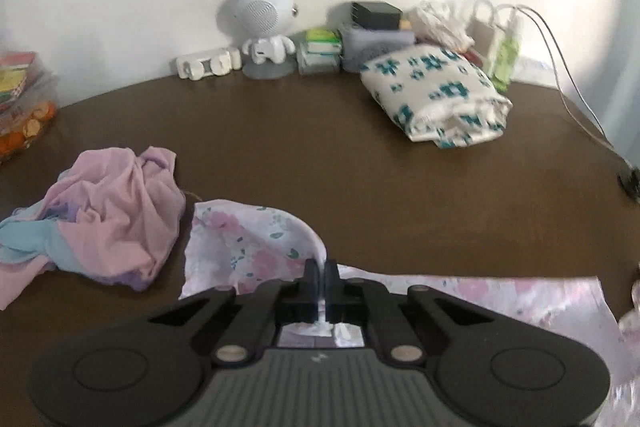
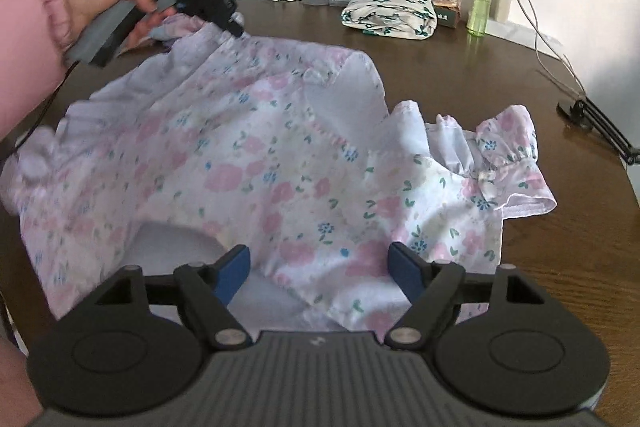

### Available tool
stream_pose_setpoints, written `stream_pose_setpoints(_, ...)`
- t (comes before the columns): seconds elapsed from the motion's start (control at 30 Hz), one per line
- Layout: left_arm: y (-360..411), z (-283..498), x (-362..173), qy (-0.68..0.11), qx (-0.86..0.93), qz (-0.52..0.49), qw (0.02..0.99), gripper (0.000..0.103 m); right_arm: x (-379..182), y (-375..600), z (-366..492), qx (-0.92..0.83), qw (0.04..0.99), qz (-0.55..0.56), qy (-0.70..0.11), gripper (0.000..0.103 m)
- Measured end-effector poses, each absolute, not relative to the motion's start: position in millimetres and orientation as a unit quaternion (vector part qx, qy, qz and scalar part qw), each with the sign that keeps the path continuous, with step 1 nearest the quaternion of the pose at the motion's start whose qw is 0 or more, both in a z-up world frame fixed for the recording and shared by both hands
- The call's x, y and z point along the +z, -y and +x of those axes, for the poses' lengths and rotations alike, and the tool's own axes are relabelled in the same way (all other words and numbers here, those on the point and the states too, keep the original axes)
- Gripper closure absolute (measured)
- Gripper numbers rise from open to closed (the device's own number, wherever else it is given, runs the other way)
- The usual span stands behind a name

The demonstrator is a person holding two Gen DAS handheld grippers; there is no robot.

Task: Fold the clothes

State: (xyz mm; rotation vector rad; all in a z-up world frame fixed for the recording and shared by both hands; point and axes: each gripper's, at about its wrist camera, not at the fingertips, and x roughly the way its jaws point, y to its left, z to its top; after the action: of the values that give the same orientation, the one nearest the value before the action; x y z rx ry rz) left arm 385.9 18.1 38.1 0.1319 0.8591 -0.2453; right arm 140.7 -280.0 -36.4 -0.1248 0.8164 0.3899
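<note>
My left gripper (image 1: 320, 277) is closed tight on a thin edge of the floral dress (image 2: 256, 163); cloth shows pinched between its fingers. My right gripper (image 2: 320, 269) stands wide open over the near part of the dress, holding nothing. The dress lies spread but rumpled across the brown desk (image 2: 460, 75), one frilled sleeve (image 2: 508, 163) thrown out to the right and the far edge lifted where the left gripper has it.

Judgement: the step in hand is a fold or a straightening of this dress, with one edge held up. The next move calls for the right gripper to take a matching edge so the cloth travels evenly; a one-sided pull would likely skew it.

A folded white garment with teal print (image 1: 436, 99) sits near the wall. A crumpled pink and blue pile (image 1: 108, 219) lies just beside the dress.

Containers: a clear plastic bag (image 1: 24, 107) at the left desk edge holds colourful items I cannot identify.
</note>
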Motion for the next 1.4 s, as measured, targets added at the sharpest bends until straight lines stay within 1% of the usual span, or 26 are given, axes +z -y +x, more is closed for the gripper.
stream_pose_setpoints(0.07, -21.0, 389.7, 35.9, -0.409, -0.117, 0.046, 0.904, 0.101, -37.5, 276.5, 138.0, 0.188, 0.898, -0.067, -0.392, 0.023)
stream_pose_setpoints(0.13, -27.0, 390.2, 35.2, -0.410, -0.115, 0.020, 0.905, 0.095, -37.3, 275.6, 136.8, 0.187, 0.899, -0.066, -0.391, 0.021)
stream_pose_setpoints(0.17, -30.6, 390.3, 35.5, -0.414, -0.115, 0.006, 0.903, 0.079, -35.6, 277.8, 136.8, 0.189, 0.899, -0.054, -0.392, 0.021)
stream_pose_setpoints(0.2, -33.7, 388.6, 37.3, -0.423, -0.123, -0.001, 0.898, 0.061, -33.8, 280.2, 136.7, 0.191, 0.899, -0.042, -0.392, 0.022)
stream_pose_setpoints(0.27, -42.1, 374.4, 47.7, -0.420, -0.142, 0.007, 0.896, 0.049, -26.5, 288.1, 134.9, 0.197, 0.903, -0.008, -0.383, 0.023)
stream_pose_setpoints(0.33, -52.1, 349.6, 61.9, -0.403, -0.159, 0.043, 0.900, 0.040, -12.8, 294.8, 126.6, 0.197, 0.912, 0.008, -0.359, 0.023)
stream_pose_setpoints(0.37, -57.0, 333.1, 67.5, -0.397, -0.171, 0.065, 0.900, 0.031, -6.2, 295.5, 120.9, 0.197, 0.917, 0.008, -0.348, 0.023)
stream_pose_setpoints(0.4, -62.4, 313.7, 69.6, -0.395, -0.185, 0.091, 0.895, 0.025, -1.0, 294.6, 116.6, 0.200, 0.919, 0.007, -0.340, 0.023)
stream_pose_setpoints(0.5, -79.0, 252.0, 70.4, -0.392, -0.229, 0.164, 0.876, 0.025, 9.5, 280.9, 103.5, 0.222, 0.917, -0.009, -0.332, 0.023)
stream_pose_setpoints(0.57, -90.8, 211.2, 62.9, -0.396, -0.252, 0.192, 0.862, 0.025, 9.6, 263.5, 94.6, 0.241, 0.912, -0.026, -0.332, 0.024)
stream_pose_setpoints(0.63, -103.1, 175.5, 53.1, -0.399, -0.268, 0.202, 0.853, 0.025, 6.0, 245.4, 88.3, 0.262, 0.904, -0.038, -0.337, 0.029)
stream_pose_setpoints(0.67, -108.8, 159.6, 46.0, -0.402, -0.271, 0.202, 0.851, 0.025, 2.2, 235.4, 85.5, 0.268, 0.900, -0.042, -0.340, 0.033)
stream_pose_setpoints(0.73, -119.6, 140.1, 31.6, -0.411, -0.268, 0.192, 0.850, 0.034, -5.8, 219.9, 82.2, 0.274, 0.894, -0.046, -0.352, 0.054)
stream_pose_setpoints(0.77, -123.7, 134.4, 26.5, -0.411, -0.266, 0.187, 0.851, 0.042, -10.6, 212.2, 81.0, 0.276, 0.891, -0.047, -0.359, 0.058)
stream_pose_setpoints(0.8, -127.6, 129.3, 21.7, -0.411, -0.264, 0.182, 0.853, 0.048, -14.3, 206.9, 80.4, 0.278, 0.888, -0.047, -0.363, 0.062)
stream_pose_setpoints(0.93, -139.5, 113.1, 13.9, -0.401, -0.261, 0.159, 0.864, 0.051, -25.3, 190.3, 73.9, 0.278, 0.885, -0.043, -0.372, 0.071)
stream_pose_setpoints(1.1, -148.3, 100.8, 15.9, -0.400, -0.250, 0.140, 0.870, 0.051, -28.5, 187.1, 60.7, 0.276, 0.885, -0.055, -0.370, 0.071)
stream_pose_setpoints(1.17, -149.8, 98.4, 21.9, -0.405, -0.246, 0.136, 0.870, 0.050, -20.7, 196.8, 57.6, 0.287, 0.882, -0.042, -0.371, 0.068)
stream_pose_setpoints(1.23, -151.4, 95.9, 27.9, -0.410, -0.243, 0.131, 0.869, 0.050, -8.4, 209.4, 57.3, 0.287, 0.887, -0.027, -0.359, 0.059)
stream_pose_setpoints(1.3, -152.9, 93.5, 33.8, -0.414, -0.239, 0.127, 0.869, 0.050, 8.8, 223.3, 63.5, 0.268, 0.904, -0.023, -0.334, 0.058)
stream_pose_setpoints(1.33, -147.8, 98.7, 46.4, -0.408, -0.246, 0.121, 0.871, 0.049, 18.9, 227.0, 72.0, 0.245, 0.913, -0.033, -0.324, 0.058)
stream_pose_setpoints(1.4, -130.6, 112.6, 73.5, -0.395, -0.265, 0.112, 0.872, 0.035, 32.1, 223.6, 92.9, 0.233, 0.912, -0.058, -0.331, 0.058)
